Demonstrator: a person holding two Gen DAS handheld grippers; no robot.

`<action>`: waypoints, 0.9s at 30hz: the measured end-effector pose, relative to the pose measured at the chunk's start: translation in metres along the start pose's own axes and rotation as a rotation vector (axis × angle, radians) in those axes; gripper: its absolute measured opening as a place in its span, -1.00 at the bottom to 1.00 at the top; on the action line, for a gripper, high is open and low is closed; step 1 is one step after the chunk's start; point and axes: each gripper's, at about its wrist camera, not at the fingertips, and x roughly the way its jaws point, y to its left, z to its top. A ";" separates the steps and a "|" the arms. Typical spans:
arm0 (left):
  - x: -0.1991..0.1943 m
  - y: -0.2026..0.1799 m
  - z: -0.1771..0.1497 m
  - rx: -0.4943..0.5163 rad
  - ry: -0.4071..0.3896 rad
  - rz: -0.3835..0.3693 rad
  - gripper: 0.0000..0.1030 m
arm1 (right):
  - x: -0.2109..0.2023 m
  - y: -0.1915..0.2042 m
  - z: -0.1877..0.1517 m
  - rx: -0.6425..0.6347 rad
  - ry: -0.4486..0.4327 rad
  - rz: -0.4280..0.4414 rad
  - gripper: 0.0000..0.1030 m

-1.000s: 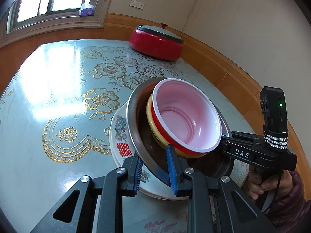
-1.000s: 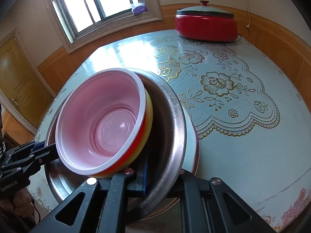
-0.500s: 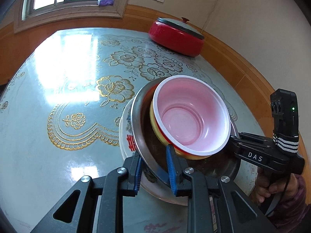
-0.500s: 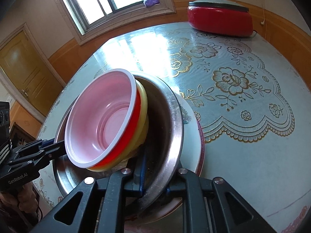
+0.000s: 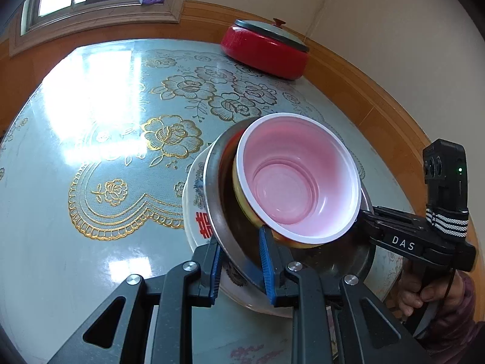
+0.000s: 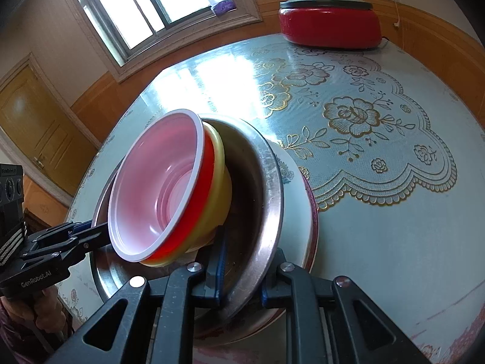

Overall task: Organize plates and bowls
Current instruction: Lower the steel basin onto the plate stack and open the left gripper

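1. The left gripper pinches the near rim of the steel bowl, one blue pad outside the rim and one inside.
2. The right gripper clamps the opposite rim of the same steel bowl, its fingers on either side of the metal wall.
3. The steel bowl sits on a white plate with red characters and a floral print; the plate lies on the surface, near its edge.
4. Inside the steel bowl, a yellow bowl is nested, tilted.
5. A red bowl with a white rim and pink inside sits in the yellow one, tilted the same way.
6. Beyond the stack spreads the pale blue cloth with gold flowers.
7. At the far edge of the surface stands a red pot with a lid.
8. A window is behind.
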 end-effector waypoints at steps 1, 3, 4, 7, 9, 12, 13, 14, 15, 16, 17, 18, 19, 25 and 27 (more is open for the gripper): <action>-0.001 0.002 0.001 0.002 0.011 -0.018 -0.55 | -0.001 0.002 -0.001 0.018 -0.003 -0.015 -0.66; -0.002 0.006 0.004 0.020 0.027 -0.048 -0.54 | -0.003 0.006 -0.005 0.051 -0.007 -0.039 -0.67; -0.003 0.007 0.005 0.034 0.032 -0.062 -0.54 | -0.004 0.006 -0.006 0.076 -0.010 -0.043 -0.67; -0.004 0.010 0.007 0.064 0.050 -0.101 -0.54 | -0.009 0.007 -0.012 0.152 -0.016 -0.050 -0.66; -0.002 0.013 0.010 0.079 0.060 -0.125 -0.54 | -0.011 0.008 -0.016 0.196 -0.027 -0.060 -0.66; 0.001 0.016 0.014 0.102 0.072 -0.149 -0.53 | -0.013 0.014 -0.021 0.237 -0.046 -0.084 -0.63; 0.002 0.016 0.015 0.113 0.074 -0.150 -0.53 | -0.014 0.016 -0.023 0.242 -0.053 -0.099 -0.62; 0.004 0.016 0.016 0.126 0.077 -0.148 -0.52 | -0.015 0.018 -0.025 0.247 -0.062 -0.112 -0.61; 0.005 0.016 0.017 0.138 0.079 -0.144 -0.52 | -0.016 0.020 -0.026 0.254 -0.069 -0.124 -0.61; 0.006 0.016 0.018 0.150 0.081 -0.146 -0.52 | -0.017 0.021 -0.027 0.263 -0.077 -0.132 -0.61; 0.008 0.016 0.019 0.160 0.083 -0.151 -0.51 | -0.019 0.023 -0.029 0.272 -0.083 -0.140 -0.61; 0.008 0.016 0.019 0.169 0.084 -0.156 -0.50 | -0.020 0.023 -0.030 0.279 -0.090 -0.145 -0.61; 0.008 0.016 0.019 0.182 0.082 -0.163 -0.46 | -0.022 0.024 -0.032 0.285 -0.098 -0.148 -0.59; 0.007 0.016 0.019 0.230 0.084 -0.201 -0.37 | -0.036 0.031 -0.042 0.324 -0.144 -0.182 -0.54; 0.005 0.017 0.018 0.236 0.080 -0.212 -0.33 | -0.044 0.032 -0.046 0.343 -0.171 -0.181 -0.53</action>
